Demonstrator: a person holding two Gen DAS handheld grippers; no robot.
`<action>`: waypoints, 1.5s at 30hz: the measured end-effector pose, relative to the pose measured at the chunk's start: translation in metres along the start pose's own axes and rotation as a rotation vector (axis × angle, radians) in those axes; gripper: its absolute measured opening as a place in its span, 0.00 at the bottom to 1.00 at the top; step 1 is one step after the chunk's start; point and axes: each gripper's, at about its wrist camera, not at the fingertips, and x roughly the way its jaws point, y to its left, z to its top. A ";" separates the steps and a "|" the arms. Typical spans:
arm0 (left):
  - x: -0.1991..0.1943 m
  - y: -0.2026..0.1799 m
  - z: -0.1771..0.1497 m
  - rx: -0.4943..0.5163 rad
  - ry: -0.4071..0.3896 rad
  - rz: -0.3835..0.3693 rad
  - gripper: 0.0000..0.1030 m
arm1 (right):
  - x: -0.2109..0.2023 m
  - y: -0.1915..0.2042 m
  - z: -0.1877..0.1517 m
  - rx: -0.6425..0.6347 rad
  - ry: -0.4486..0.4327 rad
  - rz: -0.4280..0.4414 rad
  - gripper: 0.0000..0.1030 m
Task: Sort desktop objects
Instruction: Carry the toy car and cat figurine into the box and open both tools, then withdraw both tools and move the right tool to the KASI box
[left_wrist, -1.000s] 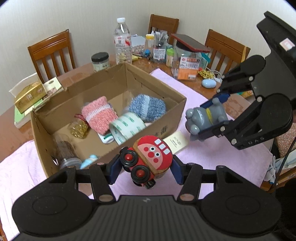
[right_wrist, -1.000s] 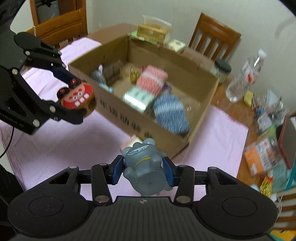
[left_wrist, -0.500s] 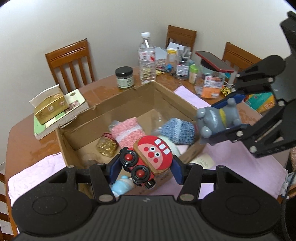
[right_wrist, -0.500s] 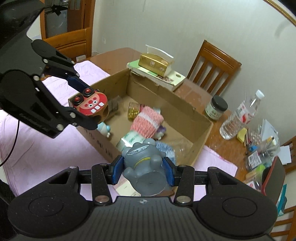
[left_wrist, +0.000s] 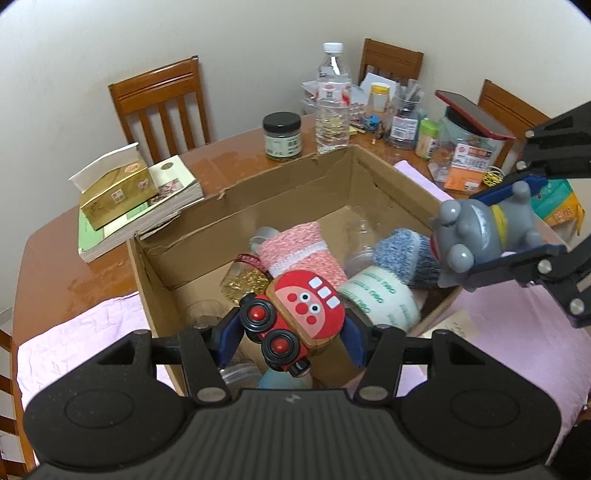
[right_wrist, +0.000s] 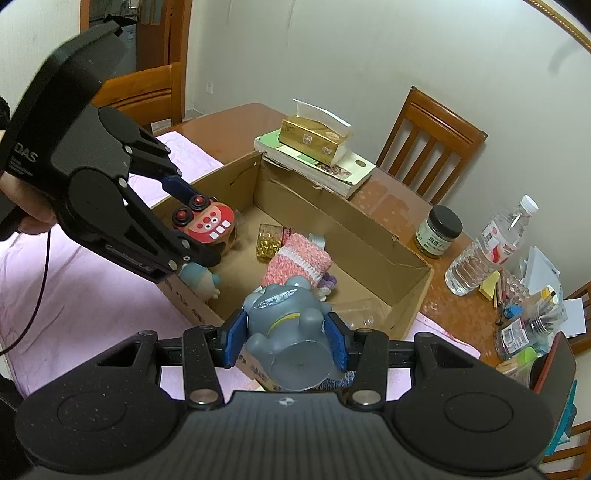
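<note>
Two handheld grippers hang over an open cardboard box (left_wrist: 288, 184) on a wooden dining table (left_wrist: 74, 258) partly covered by a pink cloth (left_wrist: 74, 343). The left gripper (left_wrist: 291, 332) has a red toy train with a painted face (left_wrist: 303, 314) between its blue pads, above the near end of the box; its jaws are opening, and a gap already shows beside the toy on the right pad's side. The right gripper (right_wrist: 286, 332) is clamped on a grey plastic animal figure (right_wrist: 288, 325), held over the box's near wall.

Inside the box lie a pink knitted sock (left_wrist: 299, 251), a blue knitted sock (left_wrist: 402, 254), a roll of green-printed tape (left_wrist: 380, 295), a small jar of gold pieces (left_wrist: 245, 282) and a pale blue doll (right_wrist: 201, 277).

Beyond the box stand a dark-lidded jar (left_wrist: 282, 136) and a clear water bottle (left_wrist: 332, 103). A gold tissue box (left_wrist: 118, 192) rests on a stack of books (left_wrist: 147, 218). Wooden chairs (left_wrist: 162, 103) line the wall.
</note>
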 end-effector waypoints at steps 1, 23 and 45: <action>0.001 0.001 0.000 -0.001 0.001 0.007 0.67 | 0.001 0.001 0.001 0.000 0.000 0.003 0.50; -0.018 0.012 -0.022 0.003 0.020 0.006 0.87 | 0.033 0.025 0.039 -0.045 -0.016 0.074 0.51; -0.026 0.007 -0.029 -0.014 0.026 -0.010 0.91 | 0.030 0.016 0.031 0.039 -0.026 0.026 0.94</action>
